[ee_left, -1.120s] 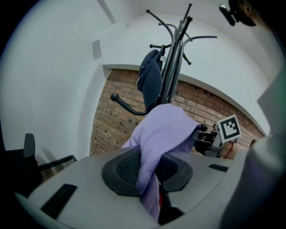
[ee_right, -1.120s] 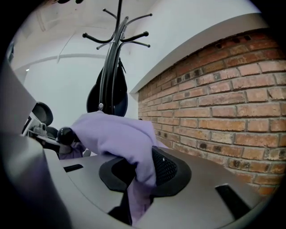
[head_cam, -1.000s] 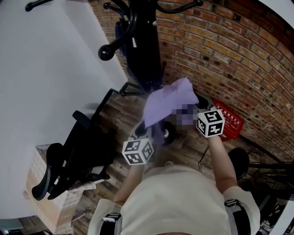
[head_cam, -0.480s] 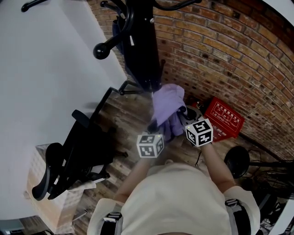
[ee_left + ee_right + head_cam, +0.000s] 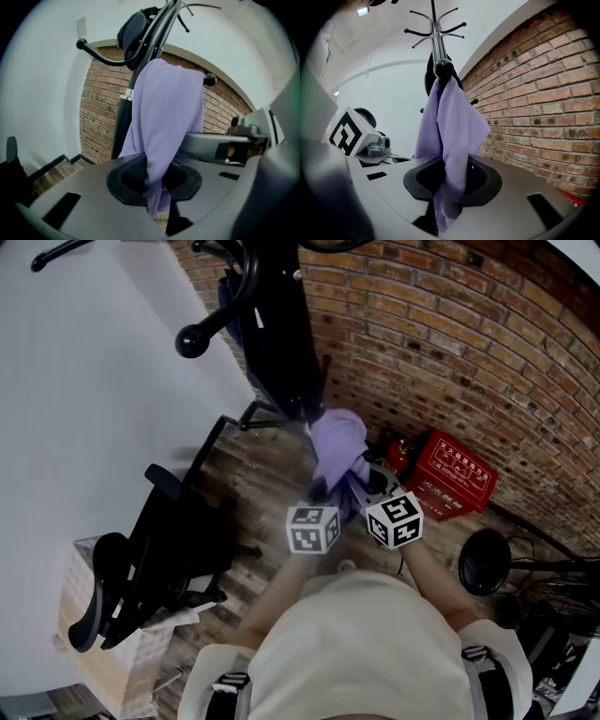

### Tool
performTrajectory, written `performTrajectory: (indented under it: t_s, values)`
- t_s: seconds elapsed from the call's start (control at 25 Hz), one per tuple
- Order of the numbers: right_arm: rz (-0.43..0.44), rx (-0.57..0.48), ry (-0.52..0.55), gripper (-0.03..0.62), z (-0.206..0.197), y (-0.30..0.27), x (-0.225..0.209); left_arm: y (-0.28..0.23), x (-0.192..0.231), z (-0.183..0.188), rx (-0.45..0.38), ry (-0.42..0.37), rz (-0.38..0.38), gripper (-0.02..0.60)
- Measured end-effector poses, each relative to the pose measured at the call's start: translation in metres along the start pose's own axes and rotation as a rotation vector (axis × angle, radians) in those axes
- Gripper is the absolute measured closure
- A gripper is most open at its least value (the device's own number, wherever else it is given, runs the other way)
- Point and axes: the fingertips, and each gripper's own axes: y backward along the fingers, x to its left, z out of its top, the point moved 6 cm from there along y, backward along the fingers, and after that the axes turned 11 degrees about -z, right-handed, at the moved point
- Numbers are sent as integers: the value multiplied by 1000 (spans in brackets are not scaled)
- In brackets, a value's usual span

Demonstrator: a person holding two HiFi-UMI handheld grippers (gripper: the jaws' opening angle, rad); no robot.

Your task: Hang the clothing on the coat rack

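A lavender piece of clothing rises bunched between both grippers, close to the pole of the black coat rack. My left gripper is shut on the clothing's lower part, with cloth pinched between the pads. My right gripper sits close beside it, shut on the clothing; its jaws have just eased open slightly with the cloth still between them. In the right gripper view the clothing's top sits at a black knobbed peg. I cannot tell if it rests on that peg.
A black office chair and a cardboard box stand at the left by the white wall. A red box lies against the brick wall. A round black object sits on the wooden floor at the right.
Both grippers have come down and drawn close together. The clothing, first spread wide between them, is now bunched narrow and sits nearer the rack's pole.
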Motion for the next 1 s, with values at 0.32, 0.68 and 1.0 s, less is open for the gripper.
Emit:
performTrajectory:
  t_s: [0.32,0.68,1.0]
  values:
    - [-10,27,9,490,2,7,1,10,-1,1,21,20,-15,525]
    - [-128,-5,-9,428,9,37,-8,42,-6,1,12,-17,-51,426]
    - [-239,-23,-46,429,7,80,5,83,-13,-2,9,-41,-71,410]
